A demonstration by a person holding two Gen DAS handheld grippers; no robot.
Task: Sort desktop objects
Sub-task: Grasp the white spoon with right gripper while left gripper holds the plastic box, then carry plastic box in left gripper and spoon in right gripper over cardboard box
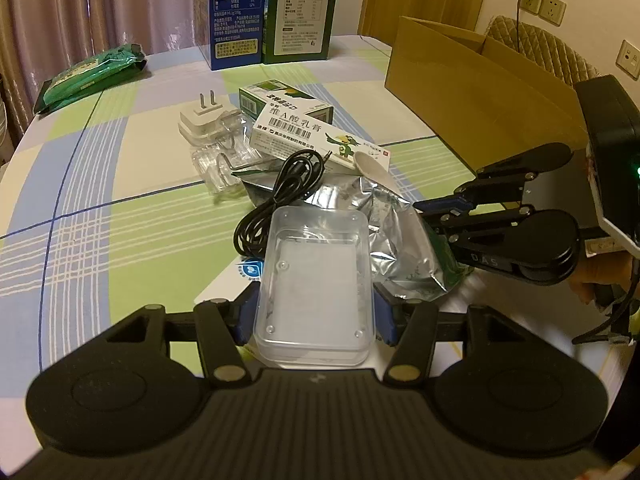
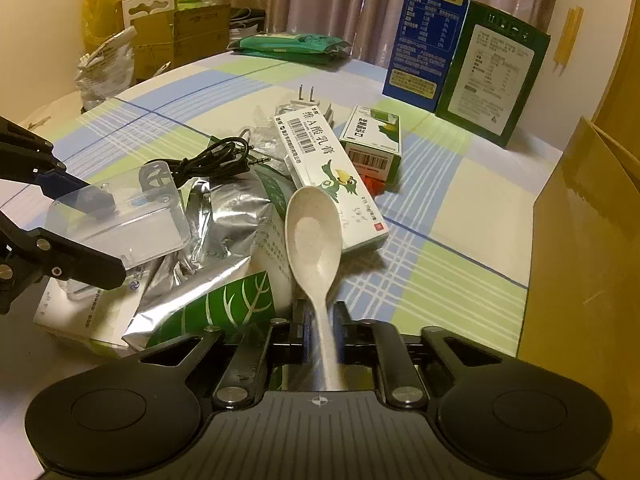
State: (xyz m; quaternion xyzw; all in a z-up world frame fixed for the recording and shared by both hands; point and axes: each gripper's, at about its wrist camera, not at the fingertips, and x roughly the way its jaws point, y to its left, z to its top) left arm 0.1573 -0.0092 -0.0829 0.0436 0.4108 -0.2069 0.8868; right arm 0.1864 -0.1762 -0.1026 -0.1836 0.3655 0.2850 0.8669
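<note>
Clearly the sorting has barely begun: nearly everything lies in one heap on the checked tablecloth [image 1: 120, 184], and nothing can be seen inside the open cardboard box [image 1: 472, 80], whose inside is hidden from both cameras. The left gripper [image 1: 314, 312] has its jaws part-way apart, pressed on the two sides of a clear plastic box [image 1: 314, 276] held just above the near end of the heap. The right gripper [image 2: 322, 320] is closed tight on the handle of a pale plastic spoon [image 2: 314, 232], whose bowl hangs over the white ointment carton [image 2: 320, 152]. Beside that carton remain the black audio cable [image 2: 216, 158], a silver foil pouch [image 2: 232, 216], the white plug adapter [image 1: 200, 122] and a small green-and-white carton [image 2: 374, 140]. Two items are in hand; judging by this, all the rest awaits placing.
</note>
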